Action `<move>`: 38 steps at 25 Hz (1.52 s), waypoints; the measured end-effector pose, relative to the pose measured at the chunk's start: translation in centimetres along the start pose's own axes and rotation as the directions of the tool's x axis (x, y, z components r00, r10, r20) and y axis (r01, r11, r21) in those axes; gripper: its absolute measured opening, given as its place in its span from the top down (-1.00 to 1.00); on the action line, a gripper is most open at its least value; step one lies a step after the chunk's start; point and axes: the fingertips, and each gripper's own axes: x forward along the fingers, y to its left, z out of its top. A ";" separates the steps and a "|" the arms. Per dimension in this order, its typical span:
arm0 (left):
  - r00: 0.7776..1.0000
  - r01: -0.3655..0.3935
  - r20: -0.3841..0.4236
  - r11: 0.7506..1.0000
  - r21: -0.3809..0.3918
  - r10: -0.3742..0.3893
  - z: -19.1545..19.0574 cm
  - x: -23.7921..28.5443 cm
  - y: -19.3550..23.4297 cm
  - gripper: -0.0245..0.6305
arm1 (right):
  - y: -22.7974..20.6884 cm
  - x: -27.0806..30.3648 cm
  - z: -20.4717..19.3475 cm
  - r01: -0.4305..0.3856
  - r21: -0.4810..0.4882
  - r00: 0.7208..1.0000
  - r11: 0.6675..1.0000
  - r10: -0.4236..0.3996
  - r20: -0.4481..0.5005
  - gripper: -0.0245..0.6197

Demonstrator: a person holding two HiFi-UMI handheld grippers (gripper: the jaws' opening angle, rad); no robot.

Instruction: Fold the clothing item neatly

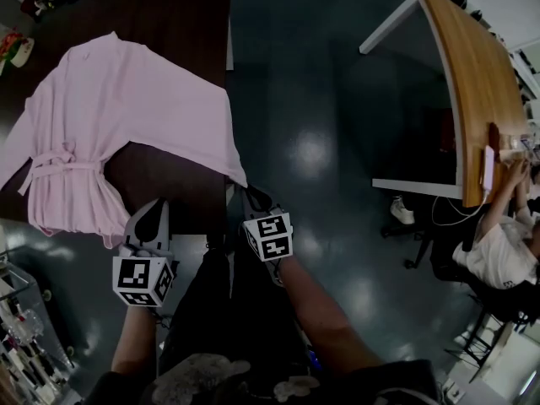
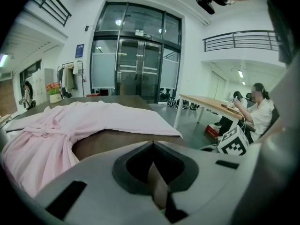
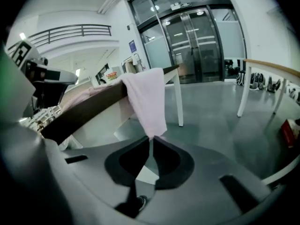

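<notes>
A pink robe lies spread on a dark table, its belt tied at the left and one corner hanging over the near right edge. My left gripper hovers just off the table's near edge beside the robe's hem, shut with nothing between its jaws. In the left gripper view the robe lies ahead on the table. My right gripper sits at the hanging corner. In the right gripper view its jaws are pinched together on the tip of the draped robe.
A long wooden desk stands to the right, with a seated person at its near end. Dark glossy floor lies between the two tables. A rack of small items is at the lower left. Glass doors stand beyond the dark table.
</notes>
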 end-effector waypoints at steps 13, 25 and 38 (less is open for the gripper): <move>0.993 -0.086 0.080 0.996 -0.012 0.086 2.4 -4.0 4.2 0.90 | -2.4 -5.9 7.6 0.112 0.082 0.974 0.990 -0.125 0.186 0.90; 0.978 -0.033 0.206 0.999 0.003 0.032 6.2 -8.3 15.2 0.90 | 4.0 -9.7 21.6 0.209 0.054 0.910 0.977 -0.214 0.356 0.90; 0.976 0.018 0.218 0.999 0.051 -0.029 4.5 -12.6 27.7 0.89 | 13.4 -4.9 25.6 0.321 0.087 0.871 0.943 -0.330 0.363 0.90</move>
